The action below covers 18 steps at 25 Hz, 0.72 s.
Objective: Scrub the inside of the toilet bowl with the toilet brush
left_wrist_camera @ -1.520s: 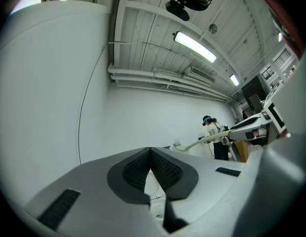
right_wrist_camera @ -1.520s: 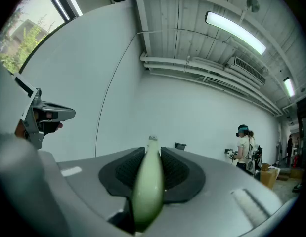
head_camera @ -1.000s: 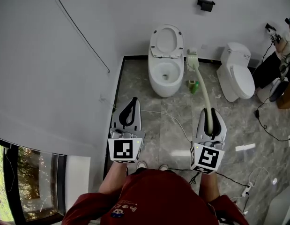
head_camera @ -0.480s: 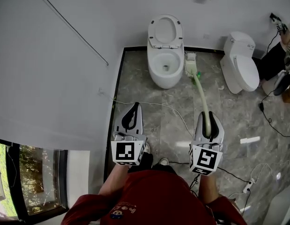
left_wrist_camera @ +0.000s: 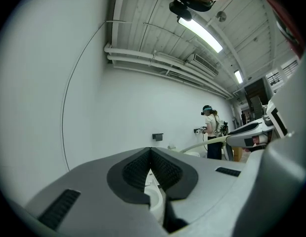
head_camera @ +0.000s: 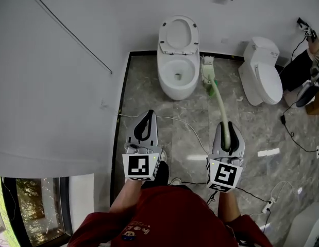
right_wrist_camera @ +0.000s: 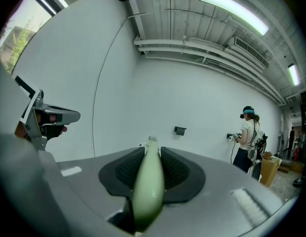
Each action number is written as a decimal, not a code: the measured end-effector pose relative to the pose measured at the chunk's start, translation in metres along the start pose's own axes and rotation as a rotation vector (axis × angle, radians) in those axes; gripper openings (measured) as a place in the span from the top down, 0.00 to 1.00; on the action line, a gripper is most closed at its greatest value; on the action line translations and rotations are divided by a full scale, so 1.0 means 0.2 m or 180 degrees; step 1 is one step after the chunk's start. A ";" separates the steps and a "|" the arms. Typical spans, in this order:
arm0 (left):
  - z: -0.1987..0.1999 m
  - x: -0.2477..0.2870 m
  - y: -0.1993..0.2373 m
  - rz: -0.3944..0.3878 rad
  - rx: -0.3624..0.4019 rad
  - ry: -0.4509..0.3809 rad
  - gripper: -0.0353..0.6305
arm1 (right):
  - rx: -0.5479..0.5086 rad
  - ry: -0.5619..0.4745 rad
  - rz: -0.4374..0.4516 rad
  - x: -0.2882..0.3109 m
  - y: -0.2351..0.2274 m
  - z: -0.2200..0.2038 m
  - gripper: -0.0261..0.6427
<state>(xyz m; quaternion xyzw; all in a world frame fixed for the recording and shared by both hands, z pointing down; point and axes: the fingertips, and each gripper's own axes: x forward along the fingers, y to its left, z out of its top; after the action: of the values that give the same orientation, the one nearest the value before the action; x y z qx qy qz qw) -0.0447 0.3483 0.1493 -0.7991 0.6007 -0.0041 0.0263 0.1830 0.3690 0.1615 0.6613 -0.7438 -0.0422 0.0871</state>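
Note:
A white toilet (head_camera: 177,81) with its lid up stands against the far wall in the head view. My right gripper (head_camera: 227,124) is shut on the pale green handle of the toilet brush (head_camera: 219,101). The brush head (head_camera: 207,67) hangs out in front, beside the toilet's right side and outside the bowl. In the right gripper view the handle (right_wrist_camera: 149,186) runs straight out between the pads. My left gripper (head_camera: 148,114) is shut on nothing, held level with the right one, its pads (left_wrist_camera: 160,171) pressed together.
A second toilet (head_camera: 262,78) with its lid down stands to the right. Cables (head_camera: 180,122) and a power strip (head_camera: 267,206) lie on the grey tiled floor. A person (right_wrist_camera: 246,137) stands by the far right wall. A white wall (head_camera: 61,86) runs along my left.
The head view has shifted a little, so the toilet sits slightly more to the left. Both grippers keep the same pose, and the brush head stays beside the toilet's right side.

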 end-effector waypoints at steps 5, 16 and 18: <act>0.01 0.19 0.18 0.0018 -0.0017 -0.0040 0.94 | -0.0097 0.0027 -0.0042 0.24 0.05 0.06 0.79; 0.02 0.61 0.67 0.0090 -0.0161 -0.0112 0.94 | -0.0274 0.0037 -0.0073 0.80 0.25 0.21 0.79; 0.00 0.66 0.75 0.0080 -0.0185 -0.0134 0.94 | -0.0288 0.0050 -0.0089 0.88 0.30 0.20 0.79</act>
<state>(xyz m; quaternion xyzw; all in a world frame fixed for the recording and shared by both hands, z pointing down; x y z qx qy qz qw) -0.1512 0.1796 0.1390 -0.7918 0.6099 0.0305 0.0158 0.0979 0.2002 0.1449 0.6674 -0.7311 -0.0717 0.1221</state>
